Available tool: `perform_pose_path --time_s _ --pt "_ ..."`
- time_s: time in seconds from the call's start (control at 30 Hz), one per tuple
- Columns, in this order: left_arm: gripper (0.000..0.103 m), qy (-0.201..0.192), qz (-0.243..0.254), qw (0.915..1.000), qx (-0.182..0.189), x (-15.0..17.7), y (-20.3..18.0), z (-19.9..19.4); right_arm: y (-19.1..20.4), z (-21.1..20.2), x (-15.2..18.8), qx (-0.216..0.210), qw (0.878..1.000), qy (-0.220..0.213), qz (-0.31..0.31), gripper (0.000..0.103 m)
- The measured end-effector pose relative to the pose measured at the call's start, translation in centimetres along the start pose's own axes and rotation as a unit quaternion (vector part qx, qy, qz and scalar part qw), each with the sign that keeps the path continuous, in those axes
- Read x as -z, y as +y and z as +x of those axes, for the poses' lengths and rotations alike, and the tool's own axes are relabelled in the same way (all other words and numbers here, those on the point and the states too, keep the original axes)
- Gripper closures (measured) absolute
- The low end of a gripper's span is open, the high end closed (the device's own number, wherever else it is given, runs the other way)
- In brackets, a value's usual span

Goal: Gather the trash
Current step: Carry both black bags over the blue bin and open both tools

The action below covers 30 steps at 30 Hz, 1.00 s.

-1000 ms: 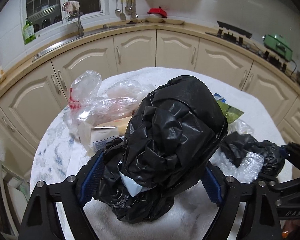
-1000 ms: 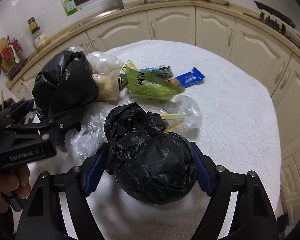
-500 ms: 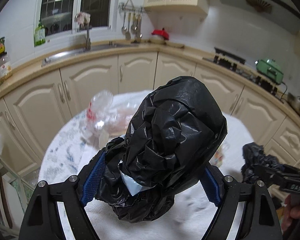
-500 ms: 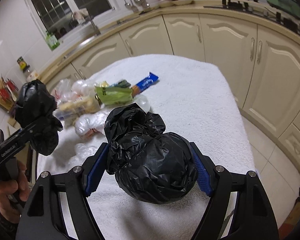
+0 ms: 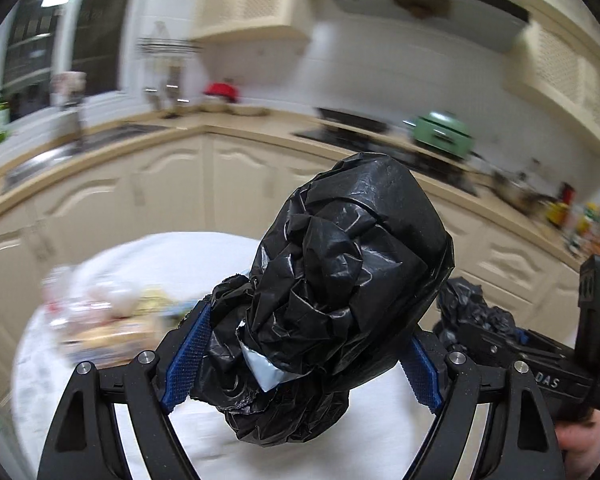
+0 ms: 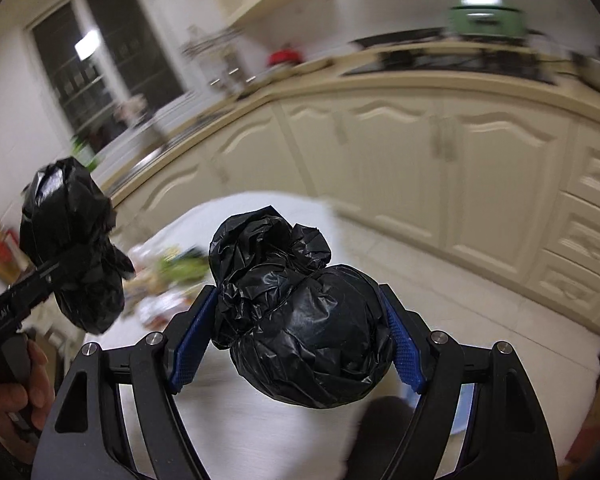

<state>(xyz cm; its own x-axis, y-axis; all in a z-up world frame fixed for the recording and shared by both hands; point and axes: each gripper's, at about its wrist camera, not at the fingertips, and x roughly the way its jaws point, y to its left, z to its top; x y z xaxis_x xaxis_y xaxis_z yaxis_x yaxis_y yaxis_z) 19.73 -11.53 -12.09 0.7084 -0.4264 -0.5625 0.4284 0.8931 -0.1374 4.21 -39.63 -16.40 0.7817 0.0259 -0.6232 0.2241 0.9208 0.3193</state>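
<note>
You've got a load in each hand. Your left gripper point(image 5: 300, 354) is clamped on a tall black bag point(image 5: 340, 280), blue pads pressed into both of its sides, and it's held up clear of the white-covered table point(image 5: 188, 252). Your right gripper point(image 6: 296, 340) is clamped the same way on a rounder black bag point(image 6: 304, 328), knotted end up, also off the table. In the left view you can see the right gripper's bundle just beside you, low on the right, with your hand point(image 5: 580, 444) under the handle.

So two bags look collected and in the air, and that's the good part. What's left: a blurred heap of loose rubbish point(image 5: 108, 316) sits on the far left of the table, pale plastic and wrappers, too smeared to count. No bin shows in either view, so I can't tell where these bags are headed. By my reckoning you're partway: both bags need dropping somewhere, then it's back for that heap.
</note>
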Motion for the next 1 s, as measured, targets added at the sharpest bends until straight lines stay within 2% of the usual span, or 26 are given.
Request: perform_pose_path --time_s 0.1,0.27,0.4,0.5,0.57,0.7,0.87,1.0 --pt "0.021 0.030 0.019 0.9981 0.050 0.5 -3.9 2.7 -4.5 -2.1 0.2 0.044 0.998 -0.011 0.038 0.024" --pt "0.021 0.105 0.041 0.9862 0.121 2.7 -10.6 7.9 -12.2 -3.5 2.0 0.113 0.988 -0.005 0.102 0.024" --pt "0.021 0.163 0.055 0.9743 0.145 5.4 -14.8 11.9 -16.9 -2.7 4.5 0.137 0.979 0.017 0.148 0.024" --pt "0.021 0.194 0.070 0.9675 0.147 7.6 -17.2 14.4 -19.8 -1.4 6.4 0.146 0.972 0.033 0.183 0.024" --pt "0.021 0.218 0.069 0.9627 0.144 7.7 -17.6 16.8 -21.6 -0.5 7.2 0.150 0.967 0.042 0.202 0.024" --pt "0.021 0.261 0.066 0.9553 0.122 9.8 -18.2 22.3 -24.8 1.7 9.3 0.161 0.956 0.064 0.237 0.024" --pt "0.021 0.302 0.066 0.9462 0.094 11.0 -18.8 28.9 -27.7 5.3 11.5 0.167 0.944 0.098 0.268 0.024" --pt "0.020 0.321 0.077 0.9413 0.073 10.2 -21.0 34.8 -29.2 7.5 12.8 0.168 0.935 0.115 0.289 0.022"
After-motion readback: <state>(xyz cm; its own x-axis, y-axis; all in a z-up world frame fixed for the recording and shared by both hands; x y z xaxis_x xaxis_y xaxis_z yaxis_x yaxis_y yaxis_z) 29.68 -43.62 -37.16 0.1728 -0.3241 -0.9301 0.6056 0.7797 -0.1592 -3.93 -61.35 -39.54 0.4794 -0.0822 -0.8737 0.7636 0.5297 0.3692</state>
